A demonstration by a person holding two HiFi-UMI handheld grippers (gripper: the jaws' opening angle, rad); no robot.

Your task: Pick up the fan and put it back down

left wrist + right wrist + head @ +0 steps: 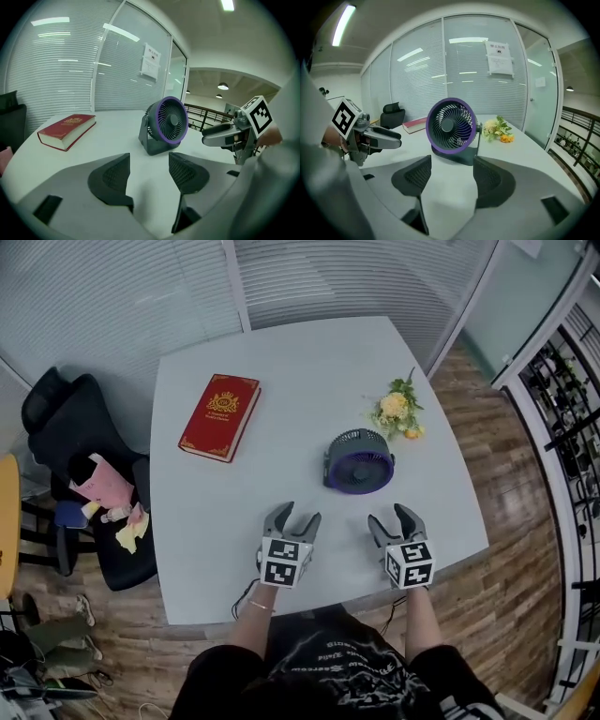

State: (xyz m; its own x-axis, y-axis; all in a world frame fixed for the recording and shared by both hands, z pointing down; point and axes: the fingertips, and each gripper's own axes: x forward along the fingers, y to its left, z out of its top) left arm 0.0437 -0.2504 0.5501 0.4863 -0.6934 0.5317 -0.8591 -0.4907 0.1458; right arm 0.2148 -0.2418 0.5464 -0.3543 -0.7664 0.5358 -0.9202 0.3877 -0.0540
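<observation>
A small dark grey fan [357, 461] with a purple ring stands upright on the white table [281, 484], right of centre. Both gripper views face it: the fan [164, 125] sits ahead and slightly right of the left jaws, and the fan [451, 129] sits ahead of the right jaws. My left gripper [292, 520] hovers near the front edge, short of the fan, open and empty. My right gripper [395, 519] hovers beside it to the right, also open with nothing between its fingers. Neither touches the fan.
A red book [220, 416] lies at the table's back left. A small bunch of yellow flowers [397, 412] lies behind the fan. A black office chair [89, 474] with pink and yellow items stands left of the table. Glass walls enclose the far side.
</observation>
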